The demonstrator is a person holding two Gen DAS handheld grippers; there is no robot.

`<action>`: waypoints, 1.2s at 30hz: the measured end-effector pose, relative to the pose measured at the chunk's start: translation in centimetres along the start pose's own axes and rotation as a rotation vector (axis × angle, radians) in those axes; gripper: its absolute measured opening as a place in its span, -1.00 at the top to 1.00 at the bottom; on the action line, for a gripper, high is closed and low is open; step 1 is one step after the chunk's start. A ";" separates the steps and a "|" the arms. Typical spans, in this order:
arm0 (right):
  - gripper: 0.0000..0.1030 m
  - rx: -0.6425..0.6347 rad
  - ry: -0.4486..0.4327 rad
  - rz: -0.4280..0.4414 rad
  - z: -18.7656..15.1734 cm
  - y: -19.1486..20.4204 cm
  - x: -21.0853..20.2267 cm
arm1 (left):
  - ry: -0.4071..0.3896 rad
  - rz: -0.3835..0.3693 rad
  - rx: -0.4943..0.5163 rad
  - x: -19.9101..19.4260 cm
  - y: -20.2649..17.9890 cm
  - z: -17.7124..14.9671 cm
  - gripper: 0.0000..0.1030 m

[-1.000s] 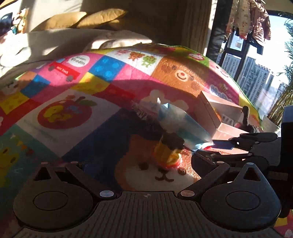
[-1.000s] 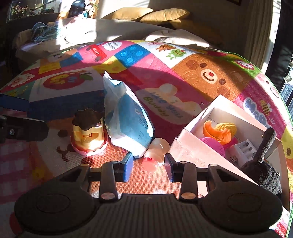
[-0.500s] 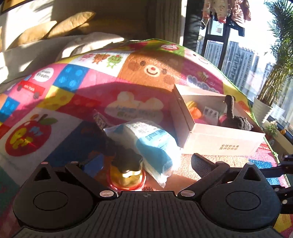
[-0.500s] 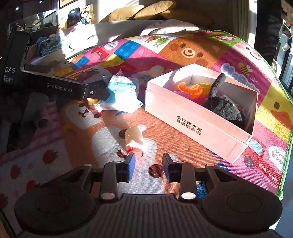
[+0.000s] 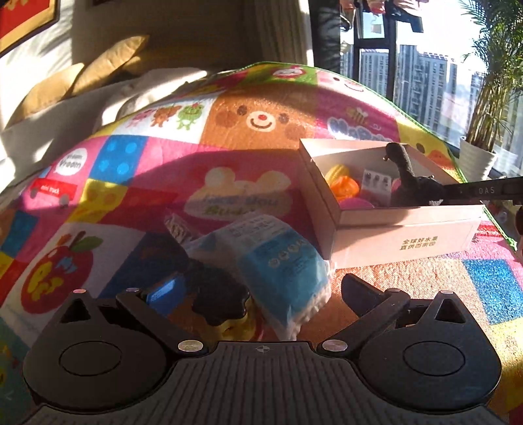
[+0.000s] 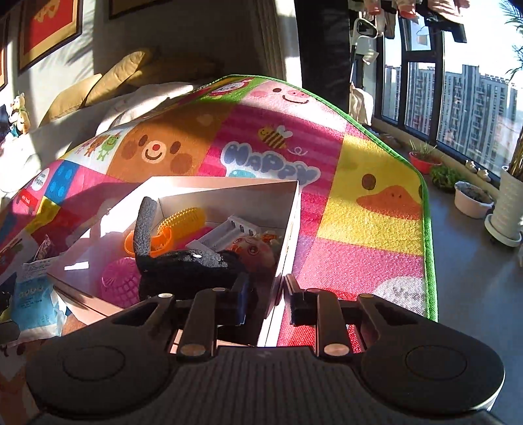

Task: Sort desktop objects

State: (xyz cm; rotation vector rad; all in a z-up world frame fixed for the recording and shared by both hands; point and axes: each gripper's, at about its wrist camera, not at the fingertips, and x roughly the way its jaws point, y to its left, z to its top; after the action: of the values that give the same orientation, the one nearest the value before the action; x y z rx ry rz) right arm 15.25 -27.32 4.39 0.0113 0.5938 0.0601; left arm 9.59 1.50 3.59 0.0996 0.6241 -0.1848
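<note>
Right hand-held gripper (image 6: 264,304) swung over the box (image 6: 287,235), jaws apart, empty; left hand-held gripper (image 5: 258,294) spread around the toy (image 5: 219,302), nearer.

Home living room, children's play mat (image 5: 261,121), sofa cushions (image 6: 108,81), framed pictures (image 6: 49,29), high-rise window view

Cloth mat, cardboard box, plastic things

The play mat (image 6: 369,209) looks like rough woven cloth; the box (image 5: 405,242) is smooth matt cardboard; the blue packet (image 5: 281,261) is glossy plastic film; the black toy (image 6: 183,261) is fuzzy plush.
</note>
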 end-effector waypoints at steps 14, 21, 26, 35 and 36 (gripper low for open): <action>0.04 -0.203 -0.156 0.198 0.3 6.3 -5.8 | 0.050 0.041 0.060 -1.0 1.0 -3.1 -1.00; -0.08 -0.359 -0.076 0.377 -1.6 15.3 -5.6 | 0.055 0.230 0.015 -0.4 4.8 -3.7 -1.00; -0.13 -0.470 -0.089 0.347 -2.2 21.5 -4.0 | 0.011 0.286 -0.143 -1.3 8.3 -4.1 -1.00; 0.41 -0.545 -0.045 0.210 0.4 26.7 1.4 | -0.077 0.158 -0.373 -2.9 11.9 -5.4 -1.00; 0.41 -0.523 -0.014 0.208 1.0 26.9 2.2 | -0.083 0.150 -0.375 -3.0 11.9 -5.4 -1.00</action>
State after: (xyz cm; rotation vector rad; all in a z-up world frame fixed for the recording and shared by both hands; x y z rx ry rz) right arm 16.18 -0.31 4.79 -0.4339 0.5471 0.4149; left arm 6.51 14.40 1.40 -0.2221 0.5570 0.0742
